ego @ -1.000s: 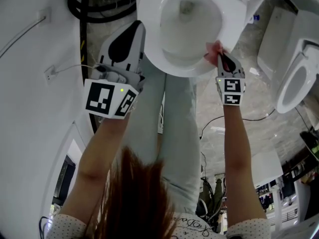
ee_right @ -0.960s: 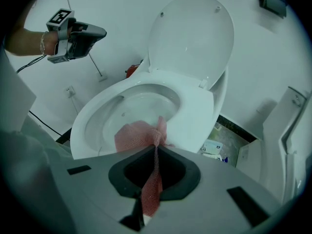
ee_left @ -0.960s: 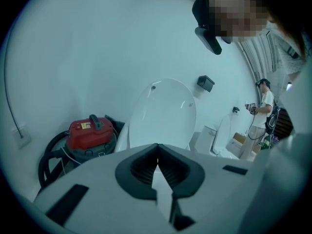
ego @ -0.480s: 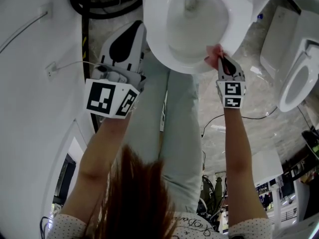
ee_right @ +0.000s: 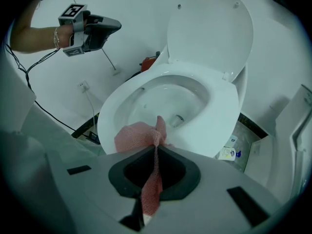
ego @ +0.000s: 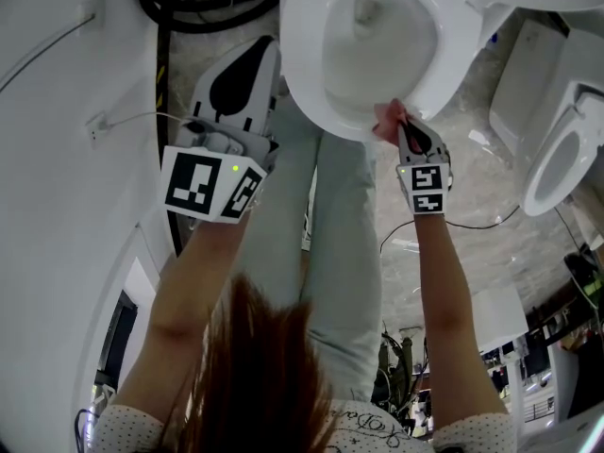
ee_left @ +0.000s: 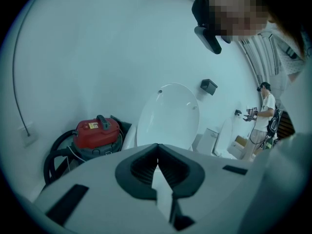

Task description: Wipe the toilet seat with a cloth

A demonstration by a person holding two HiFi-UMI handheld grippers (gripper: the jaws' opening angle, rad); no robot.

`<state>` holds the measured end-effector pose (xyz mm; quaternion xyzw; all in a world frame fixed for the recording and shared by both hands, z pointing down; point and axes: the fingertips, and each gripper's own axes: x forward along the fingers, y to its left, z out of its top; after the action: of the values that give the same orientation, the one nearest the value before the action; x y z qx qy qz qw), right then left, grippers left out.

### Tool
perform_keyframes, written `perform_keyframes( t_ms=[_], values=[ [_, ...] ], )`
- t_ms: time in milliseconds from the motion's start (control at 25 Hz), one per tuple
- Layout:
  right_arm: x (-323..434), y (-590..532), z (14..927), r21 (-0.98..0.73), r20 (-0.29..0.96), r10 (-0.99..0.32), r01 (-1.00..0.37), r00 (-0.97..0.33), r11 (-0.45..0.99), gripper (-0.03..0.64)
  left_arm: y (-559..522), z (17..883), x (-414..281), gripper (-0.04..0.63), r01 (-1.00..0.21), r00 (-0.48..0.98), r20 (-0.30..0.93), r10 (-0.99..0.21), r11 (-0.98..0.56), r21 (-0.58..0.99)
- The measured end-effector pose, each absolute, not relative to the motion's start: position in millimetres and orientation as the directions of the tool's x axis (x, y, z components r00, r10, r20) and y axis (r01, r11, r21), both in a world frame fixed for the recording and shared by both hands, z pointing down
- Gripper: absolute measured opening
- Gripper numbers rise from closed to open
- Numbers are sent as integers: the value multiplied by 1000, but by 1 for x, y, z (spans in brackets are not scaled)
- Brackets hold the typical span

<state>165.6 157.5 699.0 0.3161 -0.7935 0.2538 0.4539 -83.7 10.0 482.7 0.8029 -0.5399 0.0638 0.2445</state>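
Toilet: the bowl fills 12 o'clock of the head view, white and open.
Lid: the lid stands raised behind the bowl, at 12 o'clock in the right gripper view.
Toilet seat: the toilet seat is down, ringing the bowl, and its front edge carries the cloth.
Second toilet: another white toilet sits out at 3 o'clock of the head view, well apart from the action.
Vacuum: a red vacuum cleaner with a black hose stands at 9 o'clock in the left gripper view, just beside the toilet.
Left gripper: the left gripper hangs off the seat's left side at 10 o'clock of the head view, touching nothing; its fingers are pressed together with nothing between them.
Right gripper: the right gripper is right at the seat's front rim, fingers clamped on the cloth.
Cloth: the pink cloth spreads from the fingertips onto the front rim, at 7 o'clock of the bowl, with a tail running back between the fingers.
Bottle: a small bottle lies on the floor at 4 o'clock, beside the toilet's base.
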Motion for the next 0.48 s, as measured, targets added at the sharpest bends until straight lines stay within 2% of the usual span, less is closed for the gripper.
perform_keyframes(
  t_ms=[480],
  values=[
    [135,181,699,-168,877,-203,-675,-435,719,28,14,489,-101,-5,-907,381,379,-843,-262,329]
  ],
)
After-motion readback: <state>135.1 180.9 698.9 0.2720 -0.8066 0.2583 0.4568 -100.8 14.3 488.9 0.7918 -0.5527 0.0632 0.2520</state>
